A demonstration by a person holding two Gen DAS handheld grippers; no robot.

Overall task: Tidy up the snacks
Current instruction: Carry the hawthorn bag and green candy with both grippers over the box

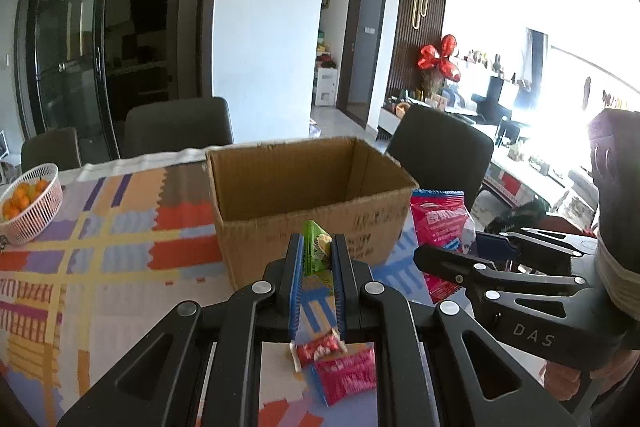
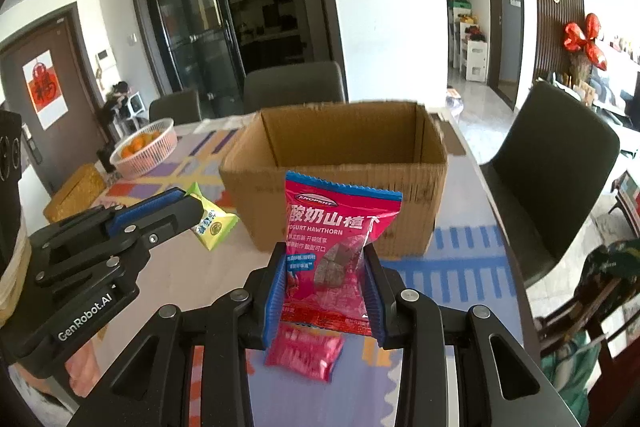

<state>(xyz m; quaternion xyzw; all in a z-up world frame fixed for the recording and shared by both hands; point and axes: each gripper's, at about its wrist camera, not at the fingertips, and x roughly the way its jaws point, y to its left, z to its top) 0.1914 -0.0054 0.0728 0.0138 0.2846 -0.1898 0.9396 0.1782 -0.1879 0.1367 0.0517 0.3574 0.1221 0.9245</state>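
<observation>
An open cardboard box [image 1: 308, 211] [image 2: 340, 171] stands on the patterned tablecloth in front of both grippers. My left gripper [image 1: 317, 247] is shut on a small green snack packet [image 1: 316, 247], held edge-on above the table just short of the box; from the right wrist view the same gripper [image 2: 188, 205] and its green packet [image 2: 210, 221] sit at left. My right gripper [image 2: 325, 259] is shut on a pink yogurt hawthorn bag [image 2: 338, 239], held upright before the box, also visible as the pink bag [image 1: 440, 223] in the left wrist view. Small red and pink packets [image 1: 340, 367] [image 2: 304, 351] lie on the cloth below.
A white basket of oranges [image 1: 30, 203] [image 2: 144, 147] stands at the table's left. A yellow-brown block [image 2: 76, 191] lies beside it. Dark chairs [image 1: 178, 125] [image 2: 556, 179] stand behind and to the right of the table. The table edge curves away on the right.
</observation>
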